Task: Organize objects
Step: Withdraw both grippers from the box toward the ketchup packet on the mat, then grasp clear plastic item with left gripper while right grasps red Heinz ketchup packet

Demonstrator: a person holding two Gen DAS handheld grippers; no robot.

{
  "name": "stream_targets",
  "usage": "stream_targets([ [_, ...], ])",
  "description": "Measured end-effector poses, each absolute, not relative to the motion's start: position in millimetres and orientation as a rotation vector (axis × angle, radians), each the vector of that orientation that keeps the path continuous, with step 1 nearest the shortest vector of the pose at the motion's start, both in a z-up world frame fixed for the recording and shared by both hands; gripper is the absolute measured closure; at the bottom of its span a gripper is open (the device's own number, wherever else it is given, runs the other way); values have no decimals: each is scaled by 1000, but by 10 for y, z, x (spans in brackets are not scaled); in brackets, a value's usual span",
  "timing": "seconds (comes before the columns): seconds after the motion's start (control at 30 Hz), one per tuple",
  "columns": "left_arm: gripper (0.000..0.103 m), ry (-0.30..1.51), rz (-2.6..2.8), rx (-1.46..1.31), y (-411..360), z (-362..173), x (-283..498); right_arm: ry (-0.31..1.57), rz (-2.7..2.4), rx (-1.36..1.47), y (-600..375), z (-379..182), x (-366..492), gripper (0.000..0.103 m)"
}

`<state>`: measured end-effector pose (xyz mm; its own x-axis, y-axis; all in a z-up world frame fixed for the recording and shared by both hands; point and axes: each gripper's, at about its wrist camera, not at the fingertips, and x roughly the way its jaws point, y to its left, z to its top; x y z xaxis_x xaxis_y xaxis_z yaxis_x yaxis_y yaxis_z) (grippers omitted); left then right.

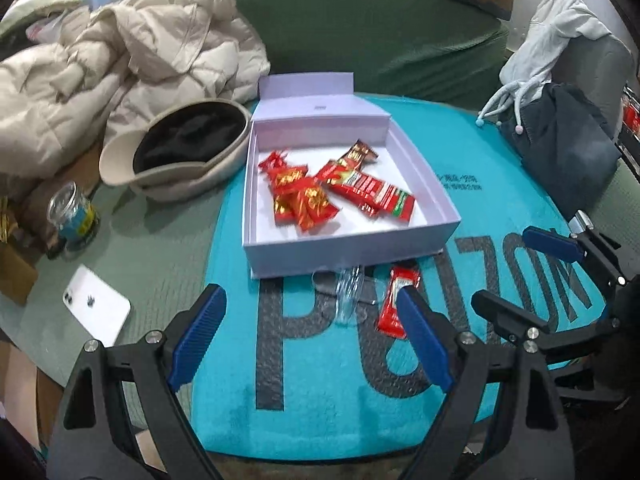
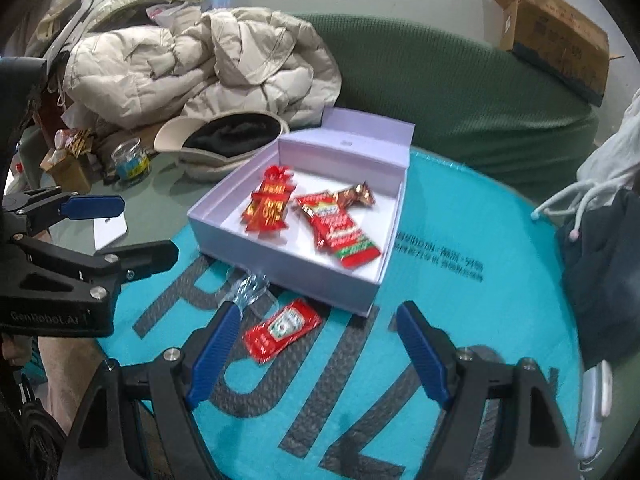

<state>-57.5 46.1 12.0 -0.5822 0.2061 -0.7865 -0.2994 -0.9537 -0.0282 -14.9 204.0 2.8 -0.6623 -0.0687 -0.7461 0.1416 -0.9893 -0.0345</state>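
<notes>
Red packet (image 2: 282, 330) lies outside the box (image 2: 288, 276); we judge pickup next, with both grippers (image 1: 316, 336) (image 2: 320, 352) spread, empty.

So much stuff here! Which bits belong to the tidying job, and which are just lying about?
Part of the job:
- lilac box holding red snack packets
- ketchup sachet on the teal mat
- clear plastic wrapper

Just lying about:
- beige jacket
- cap
- glass jar
- white phone
</notes>
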Motion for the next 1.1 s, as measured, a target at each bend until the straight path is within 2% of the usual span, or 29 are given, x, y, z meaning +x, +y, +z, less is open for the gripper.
stream_targets([
  [0.43, 16, 55, 2484, -1354, 286, -382, -506, 119, -2637, 1304, 1861, -500, -184, 22],
  [0.87, 16, -53, 2481, -1419, 102, -653, -660, -35, -2672, 1384, 1869, -865, -473, 22],
  [1.1, 16, 42, 2558, -1421, 94, -722, -691, 51, -2689, 1383, 1758, -1022, -620, 24],
])
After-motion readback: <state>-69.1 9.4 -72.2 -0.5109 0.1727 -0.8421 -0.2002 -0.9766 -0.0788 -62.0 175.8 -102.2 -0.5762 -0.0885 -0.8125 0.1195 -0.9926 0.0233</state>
